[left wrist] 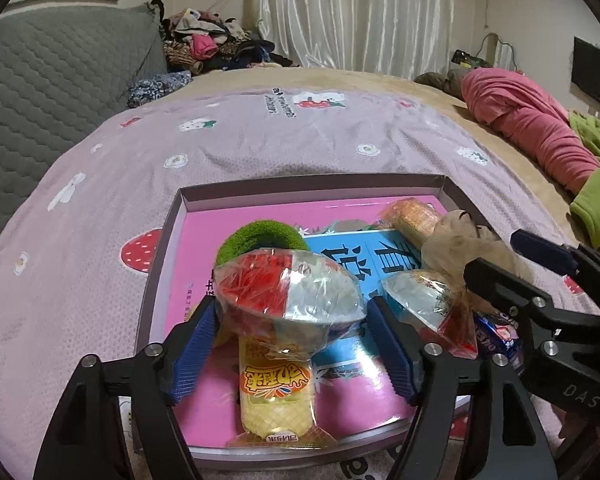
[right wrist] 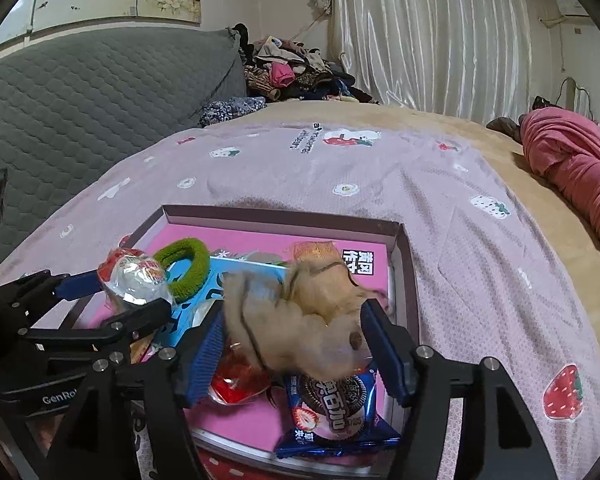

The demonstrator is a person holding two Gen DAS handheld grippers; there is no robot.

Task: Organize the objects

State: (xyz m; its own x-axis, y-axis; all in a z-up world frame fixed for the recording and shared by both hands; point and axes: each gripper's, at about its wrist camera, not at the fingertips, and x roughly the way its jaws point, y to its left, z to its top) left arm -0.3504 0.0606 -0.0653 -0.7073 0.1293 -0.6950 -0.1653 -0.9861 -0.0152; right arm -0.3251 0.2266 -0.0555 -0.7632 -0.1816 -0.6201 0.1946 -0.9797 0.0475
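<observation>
Step in hand, as I judge it: depositing items into the shallow box (left wrist: 172, 240) that lies on the bed (left wrist: 260, 140); both tools sit over its near half, at roughly 6 o'clock of the box. Left gripper (left wrist: 290, 344): jaws stand wide, one blue pad either side of the clear-wrapped red-and-silver sweet (left wrist: 288, 292), which sits atop the yellow wafer packet (left wrist: 276, 396); in the left wrist view the pads look just clear of the wrapper, so I read it as let go, though light contact cannot be excluded. Right gripper (right wrist: 296, 354): jaws about half apart, beige plush toy (right wrist: 312, 320) between them, no visible pinch; the toy rests over the blue biscuit packet (right wrist: 332, 412) and a red sweet (right wrist: 240, 384). Green hair band (right wrist: 184, 268) lies at 11 o'clock of the toy, inside the box. Next move probably calls for lifting both tools straight back without dragging wrappers, then seeking anything left outside the box; none is visible.
</observation>
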